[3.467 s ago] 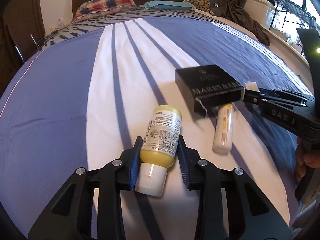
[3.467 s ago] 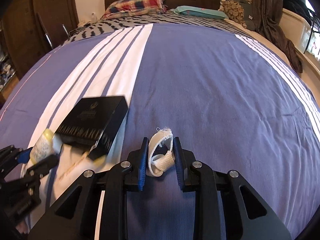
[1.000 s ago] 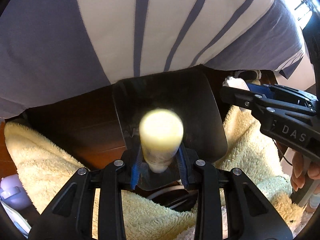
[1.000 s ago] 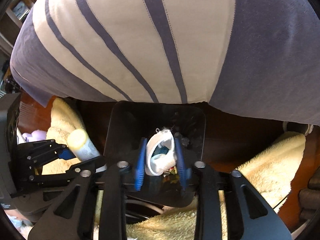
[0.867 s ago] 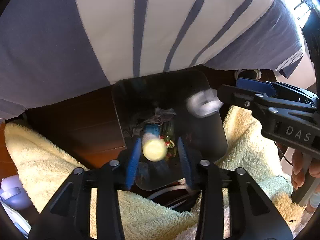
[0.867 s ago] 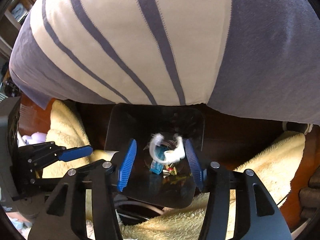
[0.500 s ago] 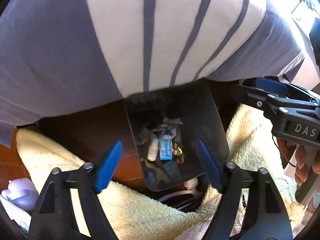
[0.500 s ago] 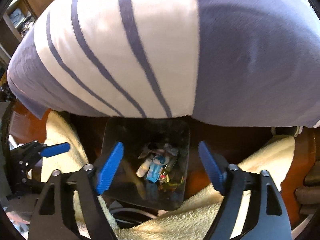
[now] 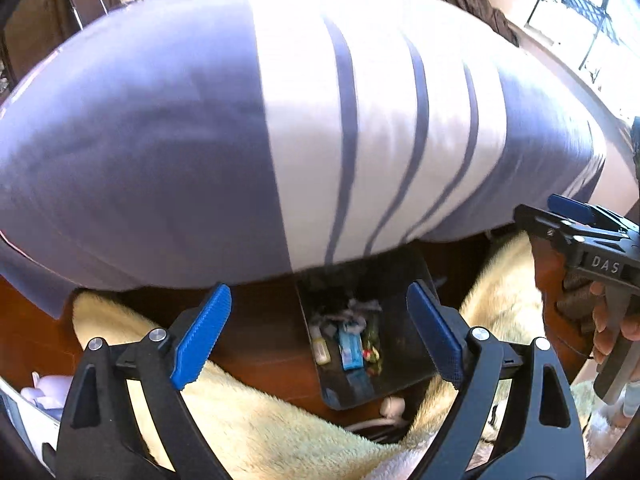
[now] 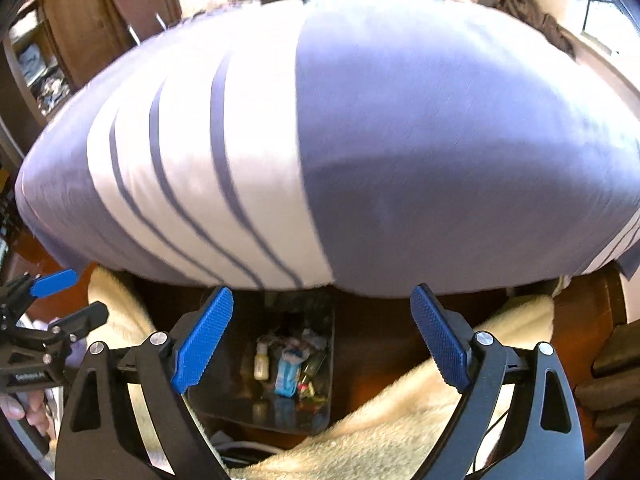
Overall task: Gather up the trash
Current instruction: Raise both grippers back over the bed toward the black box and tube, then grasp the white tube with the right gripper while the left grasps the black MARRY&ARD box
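A black trash bin (image 9: 416, 364) (image 10: 224, 380) stands on the floor at the foot of the bed. Inside it lie a small yellow bottle (image 9: 320, 347) (image 10: 261, 362), a blue packet (image 9: 350, 346) (image 10: 287, 372) and other scraps. My left gripper (image 9: 320, 336) hangs above the bin, its jaws still opening, nothing between the blue pads. My right gripper (image 10: 322, 340) is likewise above the bin, jaws still opening and empty. The right gripper (image 9: 576, 216) shows at the right edge of the left wrist view, held by a hand (image 9: 612, 320).
The bed with a purple and white striped cover (image 9: 304, 128) (image 10: 340, 140) fills the upper view. A cream fluffy rug (image 9: 260, 428) (image 10: 400, 424) lies on the wooden floor around the bin. A white plug and cable (image 9: 390, 408) sit by the bin. Pillows and dark clothing are at the far end.
Both grippers let go over the bin: the yellow bottle and the white scrap dropped in. The jaws spread wide and both hands rose, so the bin looks smaller and more bed shows.
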The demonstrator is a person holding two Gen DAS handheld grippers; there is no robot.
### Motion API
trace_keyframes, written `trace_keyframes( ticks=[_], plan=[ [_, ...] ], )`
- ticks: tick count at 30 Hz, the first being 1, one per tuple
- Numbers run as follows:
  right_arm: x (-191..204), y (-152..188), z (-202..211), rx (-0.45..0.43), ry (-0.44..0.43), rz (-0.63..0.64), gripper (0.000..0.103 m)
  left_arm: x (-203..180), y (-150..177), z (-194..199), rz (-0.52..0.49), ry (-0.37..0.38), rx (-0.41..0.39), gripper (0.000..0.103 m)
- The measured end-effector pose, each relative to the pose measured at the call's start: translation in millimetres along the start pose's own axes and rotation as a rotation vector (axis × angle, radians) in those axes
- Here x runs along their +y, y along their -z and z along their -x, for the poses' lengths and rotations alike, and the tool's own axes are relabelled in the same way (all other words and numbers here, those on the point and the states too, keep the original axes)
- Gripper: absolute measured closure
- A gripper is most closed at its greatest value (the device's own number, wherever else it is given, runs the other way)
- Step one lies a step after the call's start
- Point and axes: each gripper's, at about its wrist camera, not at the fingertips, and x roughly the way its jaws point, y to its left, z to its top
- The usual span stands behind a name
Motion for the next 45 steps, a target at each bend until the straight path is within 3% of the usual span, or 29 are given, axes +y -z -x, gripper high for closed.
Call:
trace_keyframes(
  ticks=[6,16,27,35,40,45],
  plan=[
    [-5,-32,24,-0.087,0.012,0.017,0.011,4,-30,16,-0.009,-0.036,-0.070,0.018],
    [-6,-93,27,-0.169,0.030,0.043,0.010,18,-98,33,-0.001,-0.085,-0.175,0.018],
    [1,-162,-11,-0.144,-0.002,0.036,0.010,34,-165,3,-0.039,-0.134,-0.166,0.018],
    [22,-227,-52,-0.129,-0.041,0.017,0.011,35,-206,-22,-0.063,-0.127,-0.160,0.018],
    [41,-260,-84,-0.085,-0.093,0.000,0.029,35,-220,-36,-0.079,-0.121,-0.149,0.018],
    [56,-285,-113,-0.054,-0.071,-0.014,0.035,40,-227,-44,-0.077,-0.114,-0.138,0.018]
  ],
)
